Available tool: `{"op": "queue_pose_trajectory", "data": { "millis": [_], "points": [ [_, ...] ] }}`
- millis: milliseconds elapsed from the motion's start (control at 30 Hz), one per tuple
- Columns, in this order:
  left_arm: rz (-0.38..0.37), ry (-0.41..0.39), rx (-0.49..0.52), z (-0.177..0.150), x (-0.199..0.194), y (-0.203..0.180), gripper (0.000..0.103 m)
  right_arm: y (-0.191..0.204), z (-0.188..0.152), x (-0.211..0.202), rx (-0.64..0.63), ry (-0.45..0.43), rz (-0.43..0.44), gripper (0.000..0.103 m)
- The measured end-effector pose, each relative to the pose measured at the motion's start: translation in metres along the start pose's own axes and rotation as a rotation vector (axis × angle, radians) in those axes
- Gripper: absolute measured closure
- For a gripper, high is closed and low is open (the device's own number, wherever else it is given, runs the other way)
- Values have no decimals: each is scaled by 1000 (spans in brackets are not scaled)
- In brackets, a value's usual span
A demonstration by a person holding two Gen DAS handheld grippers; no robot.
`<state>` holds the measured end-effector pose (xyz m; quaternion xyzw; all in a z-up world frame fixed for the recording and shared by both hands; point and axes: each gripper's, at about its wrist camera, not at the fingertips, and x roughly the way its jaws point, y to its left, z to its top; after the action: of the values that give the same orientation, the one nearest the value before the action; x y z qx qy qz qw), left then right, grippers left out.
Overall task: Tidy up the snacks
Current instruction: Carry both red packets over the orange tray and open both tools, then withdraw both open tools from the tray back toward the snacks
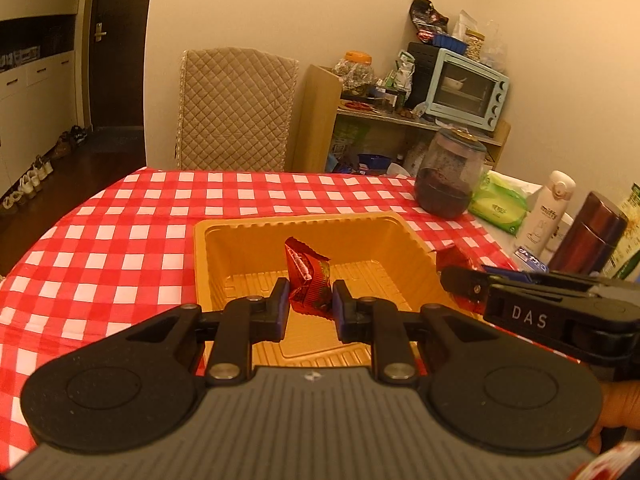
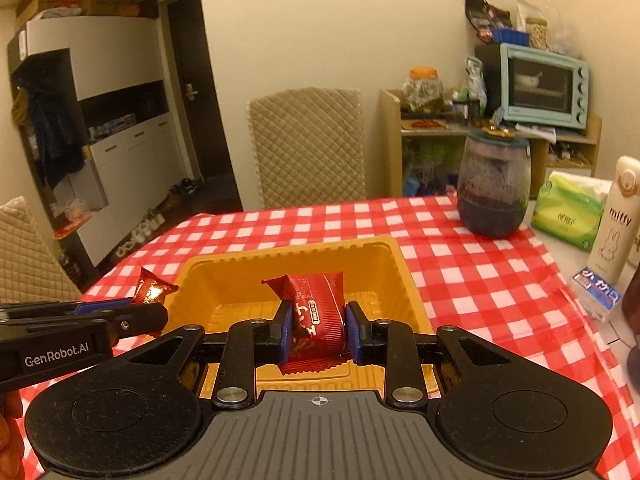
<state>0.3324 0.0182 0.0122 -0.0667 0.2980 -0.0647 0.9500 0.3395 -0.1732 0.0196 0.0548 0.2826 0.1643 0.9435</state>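
The left gripper [image 1: 310, 304] points forward and somewhat downward, its two blue-padded fingers [image 1: 282, 300] drawn in close and clamped on a red snack packet [image 1: 308, 280]. The right gripper [image 2: 316, 330] sits just beside it at a similar downward tilt, its fingers [image 2: 352, 328] pressed against both sides of a second red packet [image 2: 320, 312]. Both packets stand upright in the grip. A bit of a hand [image 1: 616, 412] shows behind the right gripper.

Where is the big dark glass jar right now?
The big dark glass jar stands on the red-and-white checked tablecloth, past the far right corner of the golden plastic tray, beside the green tissue pack on its right.
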Motion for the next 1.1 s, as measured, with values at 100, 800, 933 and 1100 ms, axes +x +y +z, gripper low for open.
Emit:
{"op": "queue_pose_trajectory", "data": {
  "millis": [100, 800, 933, 1100],
  "points": [
    [8, 5, -12, 2, 11, 3, 83, -1, 3, 13, 5, 15, -4, 75],
    [25, 60, -7, 4, 57, 13, 83, -7, 0, 73, 24, 105, -4, 75],
    [36, 54, -19, 4, 54, 16, 83, -7, 2, 71, 41, 98, 3, 75],
    [50, 45, -17, 5, 51, 17, 68, -5, 2, 71, 36, 79, 36, 73]
  ]
}}
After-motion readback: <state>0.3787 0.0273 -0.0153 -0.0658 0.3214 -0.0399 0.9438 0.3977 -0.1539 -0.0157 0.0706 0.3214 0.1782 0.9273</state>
